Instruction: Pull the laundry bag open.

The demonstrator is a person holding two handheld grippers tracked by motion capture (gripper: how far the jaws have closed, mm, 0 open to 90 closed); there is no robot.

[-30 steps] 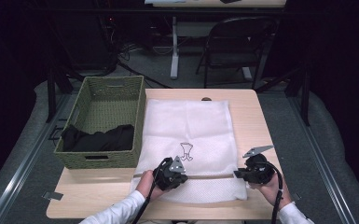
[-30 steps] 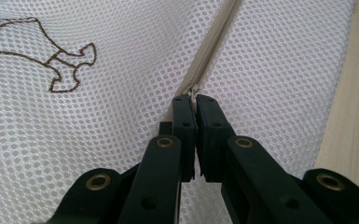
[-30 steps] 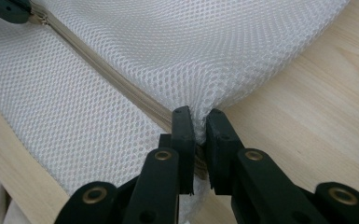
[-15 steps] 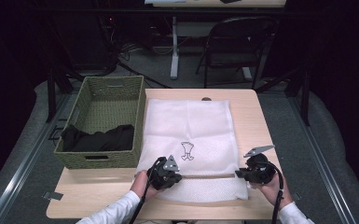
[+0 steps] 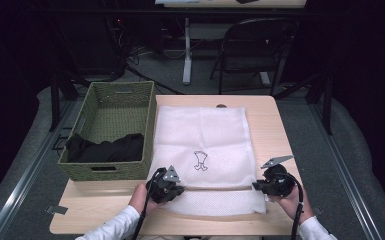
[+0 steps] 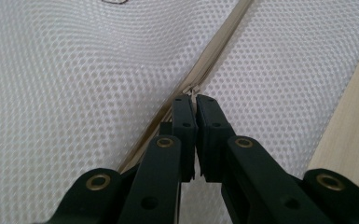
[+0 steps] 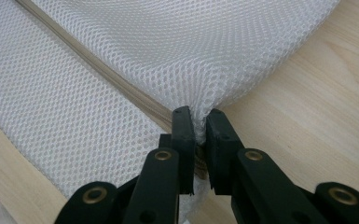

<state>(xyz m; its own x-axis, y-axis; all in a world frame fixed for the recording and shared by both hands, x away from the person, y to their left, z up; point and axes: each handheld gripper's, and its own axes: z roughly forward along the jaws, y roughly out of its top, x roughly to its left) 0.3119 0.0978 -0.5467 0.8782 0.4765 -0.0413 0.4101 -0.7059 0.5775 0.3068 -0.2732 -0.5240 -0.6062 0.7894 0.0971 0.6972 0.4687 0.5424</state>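
A white mesh laundry bag point(image 5: 200, 135) lies flat on the wooden table point(image 5: 272, 125), with a beige zipper point(image 5: 220, 189) running across its near end. My left gripper point(image 5: 178, 189) is shut on the zipper pull at the left part of that line; the left gripper view has its jaws point(image 6: 195, 100) pinched together right on the zipper point(image 6: 224, 46). At the bag's right edge my right gripper point(image 5: 255, 186) is shut on the mesh. Its tips point(image 7: 198, 116) clamp a bunched fold of the bag point(image 7: 168, 46) beside the zipper's end point(image 7: 98, 70).
A green woven basket point(image 5: 125, 92) stands at the table's left, with black cloth point(image 5: 105, 147) in its near end. A small dark spot point(image 5: 222, 106) sits at the far table edge. A folding chair point(image 5: 252, 47) stands beyond the table.
My left gripper has slid to the left along the zipper line, still shut. The right gripper has kept still on the bag's edge.
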